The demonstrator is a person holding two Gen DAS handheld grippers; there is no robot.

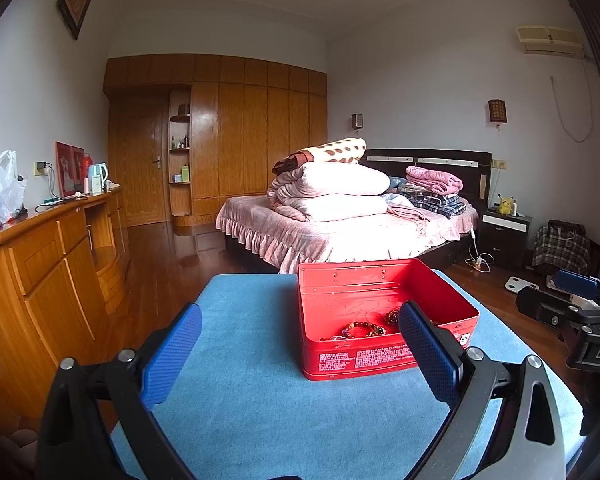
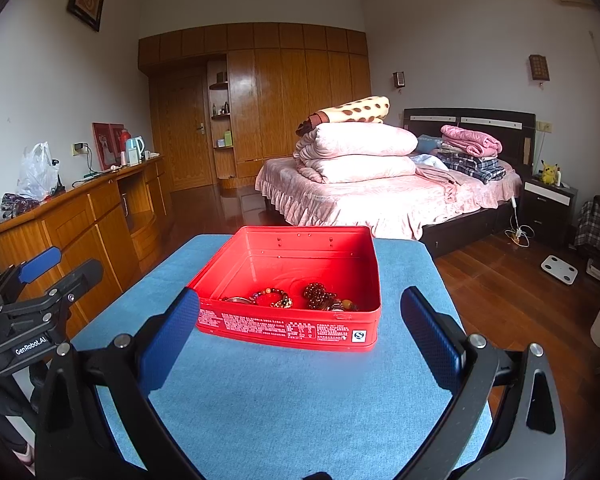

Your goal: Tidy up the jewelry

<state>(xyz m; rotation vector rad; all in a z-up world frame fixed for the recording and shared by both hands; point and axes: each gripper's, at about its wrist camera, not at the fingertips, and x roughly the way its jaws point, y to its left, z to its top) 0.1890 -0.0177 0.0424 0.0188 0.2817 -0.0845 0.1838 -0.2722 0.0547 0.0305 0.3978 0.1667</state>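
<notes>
Left gripper [image 1: 300, 350]: jaws spread wide, nothing between the blue pads [image 1: 172, 354], hovering above the blue cloth [image 1: 260, 408] with the right-hand pad overlapping the near right corner of the red tin [image 1: 384, 356] in the left wrist view; contact there cannot be told. Right gripper [image 2: 300, 336]: jaws likewise wide apart and empty, blue pads [image 2: 168, 340] flanking the tin [image 2: 288, 328] from the near side, the left pad just beside its near left corner, the right pad clear of it. Lidless tin, sitting flat on the cloth-covered table, white print along its near wall. Inside, against the near wall, a small heap of jewelry: a multicoloured bead bracelet [image 2: 274, 298], a cluster of dark red beads [image 2: 318, 294], and a few amber and metallic pieces too tangled to separate. Farther out, a wooden floor [image 1: 168, 256], a long wooden sideboard [image 2: 96, 216] along the left wall, a wardrobe [image 2: 284, 96] at the back, and a bed [image 2: 384, 200] piled with folded quilts.
</notes>
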